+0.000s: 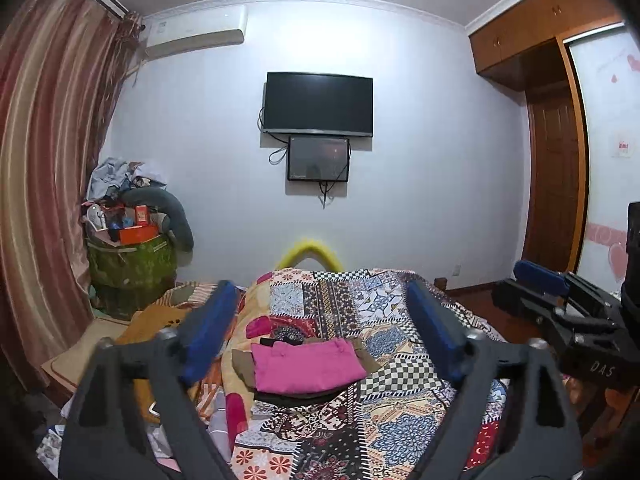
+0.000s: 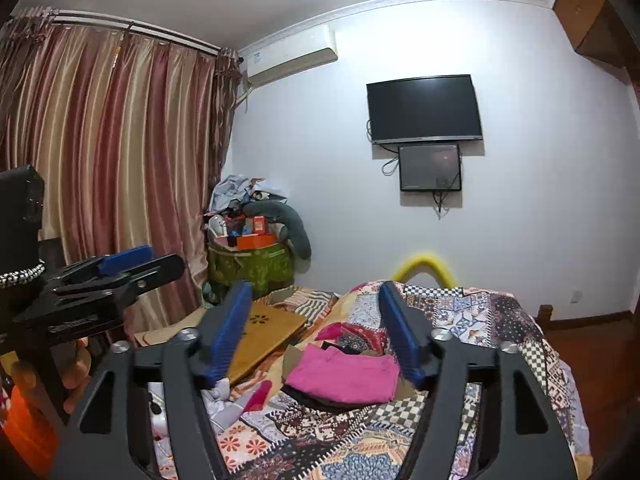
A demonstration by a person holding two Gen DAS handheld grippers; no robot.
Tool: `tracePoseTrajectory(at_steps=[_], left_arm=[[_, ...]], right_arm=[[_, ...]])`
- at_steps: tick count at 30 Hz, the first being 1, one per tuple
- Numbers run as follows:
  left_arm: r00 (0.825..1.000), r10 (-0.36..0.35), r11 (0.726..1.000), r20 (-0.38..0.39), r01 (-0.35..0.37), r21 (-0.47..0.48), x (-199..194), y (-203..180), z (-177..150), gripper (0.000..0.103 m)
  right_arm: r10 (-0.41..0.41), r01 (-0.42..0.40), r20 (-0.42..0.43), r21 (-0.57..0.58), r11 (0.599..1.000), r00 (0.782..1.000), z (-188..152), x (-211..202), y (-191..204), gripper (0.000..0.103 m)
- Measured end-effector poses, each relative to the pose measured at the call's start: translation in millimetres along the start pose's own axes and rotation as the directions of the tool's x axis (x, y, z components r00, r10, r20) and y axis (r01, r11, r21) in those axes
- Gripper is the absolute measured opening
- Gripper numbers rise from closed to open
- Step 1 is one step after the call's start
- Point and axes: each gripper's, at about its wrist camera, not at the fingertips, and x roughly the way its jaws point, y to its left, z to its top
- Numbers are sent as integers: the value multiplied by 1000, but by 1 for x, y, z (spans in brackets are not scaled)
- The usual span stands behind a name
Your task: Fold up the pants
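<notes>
The pink pants [image 1: 306,366] lie folded on top of a small pile of clothes on the patchwork quilt [image 1: 404,432], so the folding seems finished; the next move is probably a new garment. The left gripper [image 1: 320,332] and the right gripper [image 2: 314,336] are raised, nearly level, both wide open and empty.

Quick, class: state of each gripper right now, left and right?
Left gripper: open, holding nothing; the folded pink pants lie on the bed beyond it.
Right gripper: open, holding nothing.
</notes>
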Motion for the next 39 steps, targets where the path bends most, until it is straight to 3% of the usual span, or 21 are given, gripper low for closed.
tracePoseTrajectory(at_steps=[4, 7, 10, 39], left_arm=[[1000, 14, 1000, 16, -14, 12, -5, -6, 1, 101], [1000, 11, 1000, 15, -11, 24, -8, -11, -1, 102], [1000, 15, 1000, 13, -15, 28, -9, -14, -5, 103], [999, 20, 1000, -34, -20, 14, 3, -17, -18, 103]], right_arm=[[-27, 27, 3, 11, 1000, 1000, -1, -8, 0, 83], [-41, 41, 3, 24, 999, 999, -3, -15, -1, 89], [-67, 67, 14, 20, 998, 998, -5, -20, 0, 103], [-106, 106, -14, 20, 994, 994, -11, -28, -2, 103]])
